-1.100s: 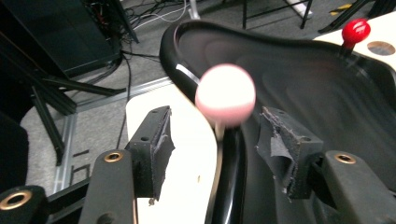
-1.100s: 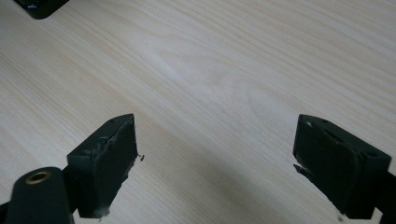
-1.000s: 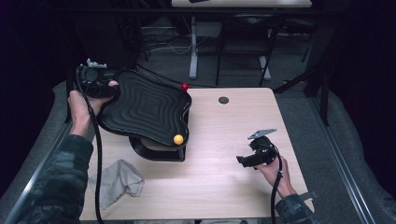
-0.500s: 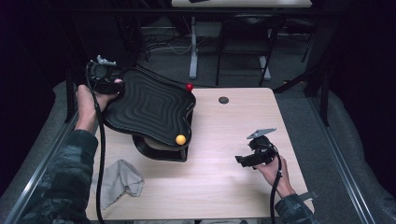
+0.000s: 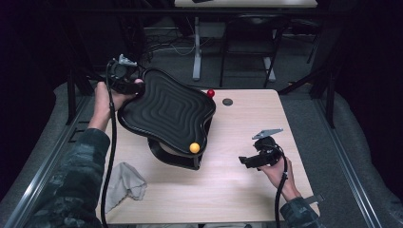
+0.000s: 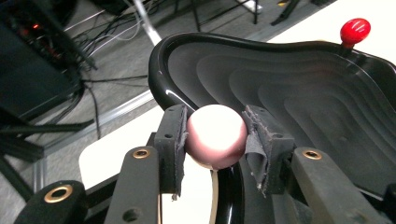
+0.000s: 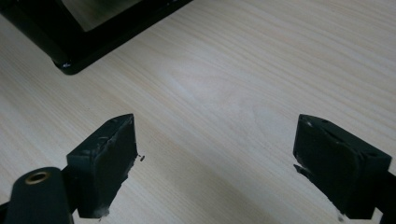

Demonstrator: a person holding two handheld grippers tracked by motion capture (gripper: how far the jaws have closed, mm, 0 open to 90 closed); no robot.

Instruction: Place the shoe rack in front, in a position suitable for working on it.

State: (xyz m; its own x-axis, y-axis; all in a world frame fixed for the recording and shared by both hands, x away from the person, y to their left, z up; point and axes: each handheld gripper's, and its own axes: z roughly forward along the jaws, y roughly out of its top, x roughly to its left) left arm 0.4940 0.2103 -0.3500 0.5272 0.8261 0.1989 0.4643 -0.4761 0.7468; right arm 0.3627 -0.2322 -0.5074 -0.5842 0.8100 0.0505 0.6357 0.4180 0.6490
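A black wavy tray (image 5: 166, 111) rests tilted on a black base (image 5: 176, 159) at the table's left. It carries ball knobs on its rim: a red ball (image 5: 210, 93) at the back and an orange ball (image 5: 194, 147) at the front. My left gripper (image 5: 124, 76) is at the tray's far left corner. Its jaws have just been closing, and in the left gripper view it (image 6: 215, 122) is shut on a pale pink ball (image 6: 215, 144) beside the tray's rim (image 6: 299, 93). My right gripper (image 5: 244, 161) lies low over the table at the right, open (image 7: 215, 158) above bare wood.
A grey cloth (image 5: 124, 183) lies crumpled near the table's front left corner. A small dark disc (image 5: 227, 101) sits on the wood right of the red ball (image 6: 355, 31). A corner of the black base (image 7: 79, 42) shows ahead of the right gripper. Cables and table legs stand behind.
My left hand has moved right with its gripper on the tray's corner, and the tray has swung right over its base. The right hand has kept still.
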